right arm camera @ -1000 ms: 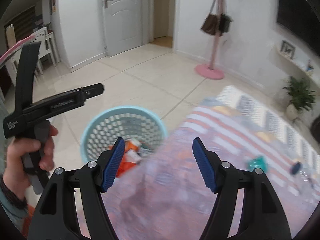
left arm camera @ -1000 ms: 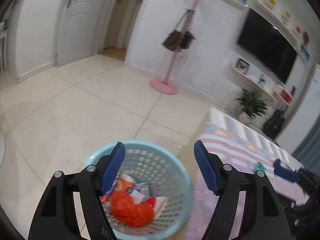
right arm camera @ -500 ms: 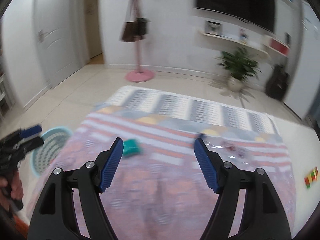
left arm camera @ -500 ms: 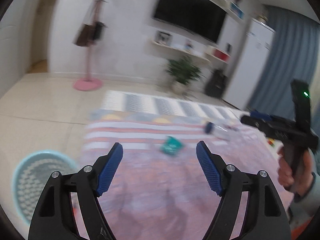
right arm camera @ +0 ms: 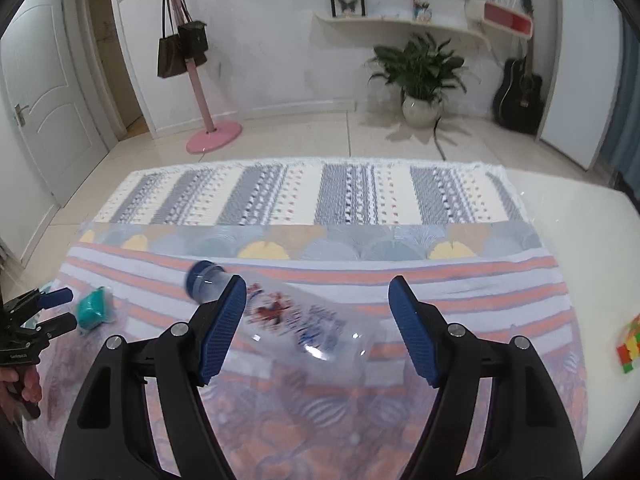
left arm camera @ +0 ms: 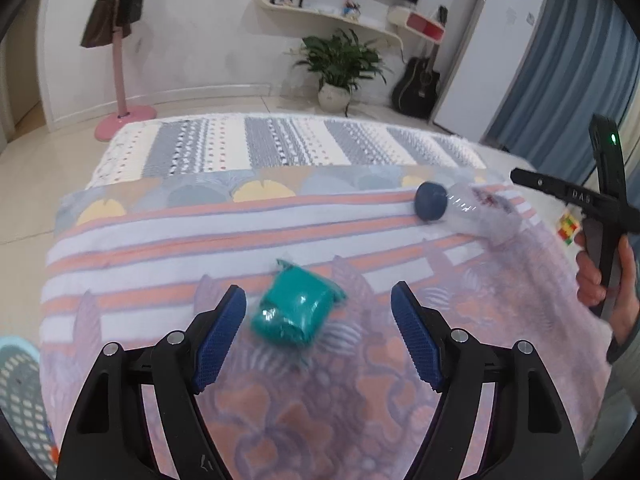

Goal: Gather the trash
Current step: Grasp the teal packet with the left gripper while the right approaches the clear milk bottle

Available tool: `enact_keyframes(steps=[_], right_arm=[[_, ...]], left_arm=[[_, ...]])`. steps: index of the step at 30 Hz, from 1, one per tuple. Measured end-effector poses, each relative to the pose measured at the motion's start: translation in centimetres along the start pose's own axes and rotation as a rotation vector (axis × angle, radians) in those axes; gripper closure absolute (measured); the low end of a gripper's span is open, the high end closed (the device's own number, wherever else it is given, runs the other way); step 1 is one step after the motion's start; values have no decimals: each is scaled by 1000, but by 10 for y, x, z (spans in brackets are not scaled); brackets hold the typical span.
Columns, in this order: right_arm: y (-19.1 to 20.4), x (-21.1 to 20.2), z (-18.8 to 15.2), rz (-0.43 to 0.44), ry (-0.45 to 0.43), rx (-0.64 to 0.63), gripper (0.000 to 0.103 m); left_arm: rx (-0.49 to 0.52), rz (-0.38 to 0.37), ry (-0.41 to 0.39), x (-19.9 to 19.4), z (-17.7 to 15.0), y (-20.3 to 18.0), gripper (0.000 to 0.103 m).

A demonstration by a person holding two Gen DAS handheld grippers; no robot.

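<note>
A crumpled teal wrapper (left arm camera: pixel 294 312) lies on the patterned cloth, between the fingers of my open left gripper (left arm camera: pixel 318 334), just ahead of the tips. It also shows in the right wrist view (right arm camera: pixel 94 307). A clear plastic bottle (right arm camera: pixel 296 316) with a blue cap lies on its side between the fingers of my open right gripper (right arm camera: pixel 316 326). The bottle also shows in the left wrist view (left arm camera: pixel 460 208). The light blue trash basket (left arm camera: pixel 18 392) is at the lower left, beside the table.
The table is covered by a pink and purple cloth (left arm camera: pixel 280 236). A colourful cube (right arm camera: pixel 630 344) lies to the right of the cloth. On the floor beyond are a striped rug (right arm camera: pixel 312 196), a pink coat stand (right arm camera: pixel 200 80), a potted plant (right arm camera: pixel 420 76) and a guitar (right arm camera: pixel 518 92).
Both grippers have swung from the basket over to the table and come down close. The left now frames the teal wrapper, the right frames the bottle. Both stay open.
</note>
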State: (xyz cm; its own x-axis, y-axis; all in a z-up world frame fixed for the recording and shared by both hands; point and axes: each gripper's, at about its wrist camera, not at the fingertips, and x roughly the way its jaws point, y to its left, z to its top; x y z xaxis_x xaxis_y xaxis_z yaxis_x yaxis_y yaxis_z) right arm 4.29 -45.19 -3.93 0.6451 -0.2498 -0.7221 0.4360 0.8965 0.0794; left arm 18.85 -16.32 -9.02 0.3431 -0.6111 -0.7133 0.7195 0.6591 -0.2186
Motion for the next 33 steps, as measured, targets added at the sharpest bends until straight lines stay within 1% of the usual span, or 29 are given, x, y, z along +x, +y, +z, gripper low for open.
enact_keyframes(steps=[2,5,8,9,10,11,14,17,20,21,23,25,30,33], right_arm=[[-3,12,3,10,23,-18,33],[0,32,7,59,76,-44,33],[3,47,8,88,123,-50,33],[3,49,7,101,132,-51,33],[3,50,7,137,147,-44,33],[2,51,6,167,163,-38,33],[8,42,1,212,167,-66,33],[21,32,-9,268,188,-97,33],[36,24,-18,307,204,-140,33],[43,22,-21,310,210,-159,33],[54,19,-24,279,210,-182,33],[58,19,-25,263,205,-175,32],[69,29,-26,148,208,-169,31],[72,30,-30,107,200,-150,31]], left_arm=[[23,17,20,12,1,1,30],[28,17,37,22,1,3,31],[32,12,57,28,0,2,38],[37,7,64,29,0,1,39],[43,10,67,29,-1,-1,40],[53,17,76,29,-1,-3,44],[59,11,93,25,-3,-7,53],[64,18,107,21,-7,-10,57],[66,15,104,19,-10,-13,59],[64,14,103,19,-11,-13,59],[52,16,100,19,-12,-12,60],[38,15,93,19,-13,-11,61],[15,7,70,14,-17,-11,62],[8,3,57,11,-20,-10,63]])
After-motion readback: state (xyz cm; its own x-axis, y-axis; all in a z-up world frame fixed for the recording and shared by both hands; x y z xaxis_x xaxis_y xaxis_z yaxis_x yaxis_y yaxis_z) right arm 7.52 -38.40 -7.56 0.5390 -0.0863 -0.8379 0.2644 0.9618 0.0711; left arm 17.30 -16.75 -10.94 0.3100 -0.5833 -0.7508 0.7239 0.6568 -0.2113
